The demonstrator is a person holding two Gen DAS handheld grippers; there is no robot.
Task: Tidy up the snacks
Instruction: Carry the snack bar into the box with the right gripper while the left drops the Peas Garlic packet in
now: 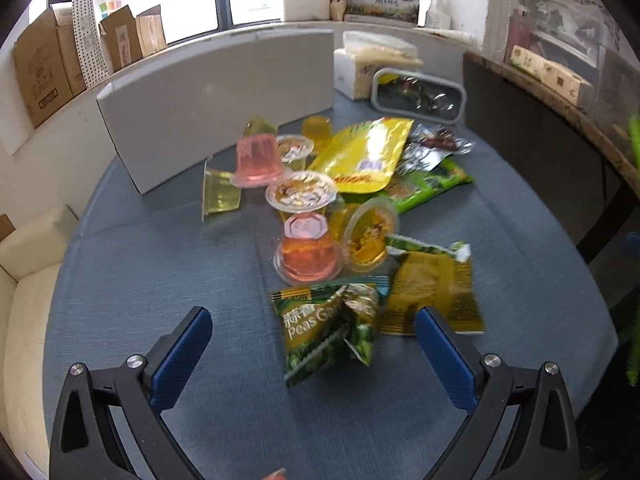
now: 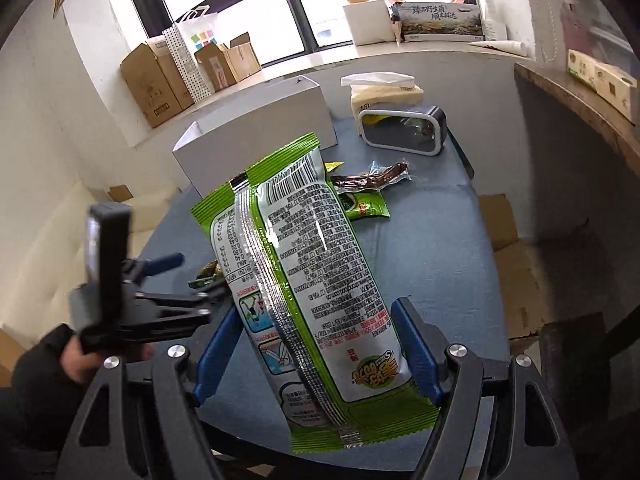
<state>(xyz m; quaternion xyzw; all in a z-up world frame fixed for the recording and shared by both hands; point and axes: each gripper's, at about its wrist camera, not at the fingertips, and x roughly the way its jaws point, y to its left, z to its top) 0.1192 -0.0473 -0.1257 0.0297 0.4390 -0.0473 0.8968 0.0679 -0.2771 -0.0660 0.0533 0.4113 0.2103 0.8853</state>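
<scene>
Left wrist view: left gripper (image 1: 312, 328) nearest, blue pads spread wide, nothing between them, jaws released. It hovers over the blue tabletop (image 1: 140, 280), just short of a crumpled green peas packet (image 1: 324, 332) lying between the finger lines. Right of that, a yellow-green packet (image 1: 432, 292). Farther out, a cluster of jelly cups (image 1: 304, 220), pink and yellow, some tipped over, then a big yellow pouch (image 1: 368, 152) and a dark vacuum-packed snack (image 1: 436, 144). White box (image 1: 216, 104) at far left, grey-rimmed clear container (image 1: 420, 94) at far right with something already inside.

Right wrist view: right gripper (image 2: 316, 344) is clamped on a green and silver snack bag (image 2: 304, 272), pads pressing both sides low on the bag, which stands lifted clear of the table, back seam toward camera. Other gripper and the person's hand (image 2: 76, 356) show at near left. White box (image 2: 256, 120) and clear container (image 2: 404, 130) sit far behind the bag.

Step, judged: sorting in progress, the right carrying its bag to a bin, the left lining up on the peas packet. Next, probably: left drops lower and closes on the packet's crumpled ridge; right needs to reach over a box and release.
</scene>
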